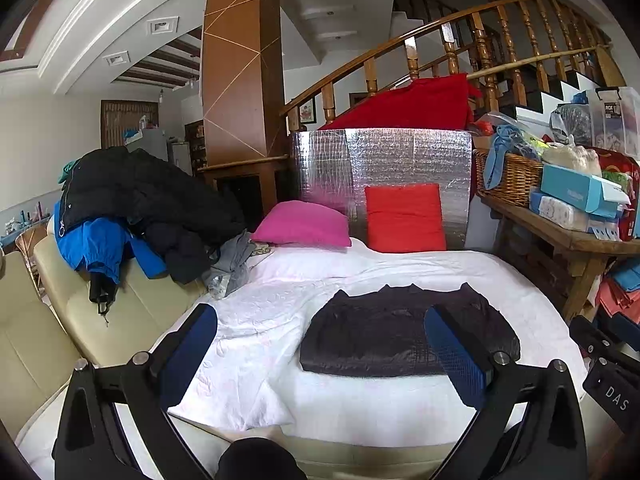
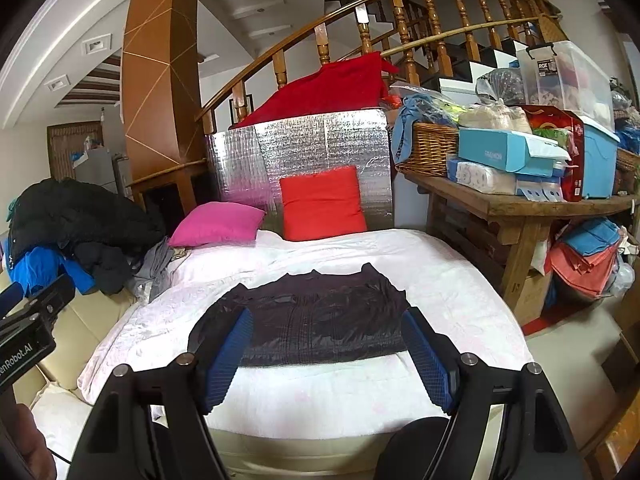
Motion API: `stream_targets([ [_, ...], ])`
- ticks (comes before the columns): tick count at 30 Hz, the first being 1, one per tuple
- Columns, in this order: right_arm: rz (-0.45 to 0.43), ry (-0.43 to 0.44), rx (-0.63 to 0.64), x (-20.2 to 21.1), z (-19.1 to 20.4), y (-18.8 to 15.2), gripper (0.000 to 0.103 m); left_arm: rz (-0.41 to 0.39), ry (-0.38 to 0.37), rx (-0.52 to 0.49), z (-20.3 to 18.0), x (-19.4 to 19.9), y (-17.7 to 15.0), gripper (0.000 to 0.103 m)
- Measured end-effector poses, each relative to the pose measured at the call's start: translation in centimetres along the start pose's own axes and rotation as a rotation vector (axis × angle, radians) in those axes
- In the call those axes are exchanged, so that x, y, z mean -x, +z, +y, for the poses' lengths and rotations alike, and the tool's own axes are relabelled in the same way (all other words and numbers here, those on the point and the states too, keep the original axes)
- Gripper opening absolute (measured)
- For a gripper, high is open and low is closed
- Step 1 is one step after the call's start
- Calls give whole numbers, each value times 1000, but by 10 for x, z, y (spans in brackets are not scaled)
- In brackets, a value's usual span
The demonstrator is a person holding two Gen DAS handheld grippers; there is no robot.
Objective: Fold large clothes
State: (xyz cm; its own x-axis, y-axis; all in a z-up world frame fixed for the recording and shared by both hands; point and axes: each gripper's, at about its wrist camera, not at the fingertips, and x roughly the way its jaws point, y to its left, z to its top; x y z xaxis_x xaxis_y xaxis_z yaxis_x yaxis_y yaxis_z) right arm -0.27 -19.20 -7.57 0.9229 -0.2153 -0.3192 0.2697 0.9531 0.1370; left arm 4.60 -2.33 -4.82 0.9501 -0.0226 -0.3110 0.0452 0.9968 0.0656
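A dark folded garment (image 1: 400,332) lies flat on the white sheet (image 1: 256,320) of the bed; it also shows in the right wrist view (image 2: 316,320). My left gripper (image 1: 320,336) is open and empty, held above the bed's near edge, to the left of the garment. My right gripper (image 2: 328,340) is open and empty, held above the near edge straight in front of the garment. Neither gripper touches the garment. The right gripper's body shows at the edge of the left wrist view (image 1: 608,360).
A pile of black and blue jackets (image 1: 132,208) sits on the cream sofa (image 1: 100,320) at left. A pink pillow (image 1: 304,224) and a red pillow (image 1: 404,216) lean on a silver foil board (image 1: 380,160). A cluttered wooden table (image 2: 520,208) stands at right.
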Motion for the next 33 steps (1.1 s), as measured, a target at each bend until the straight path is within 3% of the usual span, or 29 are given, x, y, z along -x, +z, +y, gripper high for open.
stream_targets([
  [33, 11, 4, -10, -3, 2, -4, 80, 12, -4, -11, 8, -5, -3, 103],
])
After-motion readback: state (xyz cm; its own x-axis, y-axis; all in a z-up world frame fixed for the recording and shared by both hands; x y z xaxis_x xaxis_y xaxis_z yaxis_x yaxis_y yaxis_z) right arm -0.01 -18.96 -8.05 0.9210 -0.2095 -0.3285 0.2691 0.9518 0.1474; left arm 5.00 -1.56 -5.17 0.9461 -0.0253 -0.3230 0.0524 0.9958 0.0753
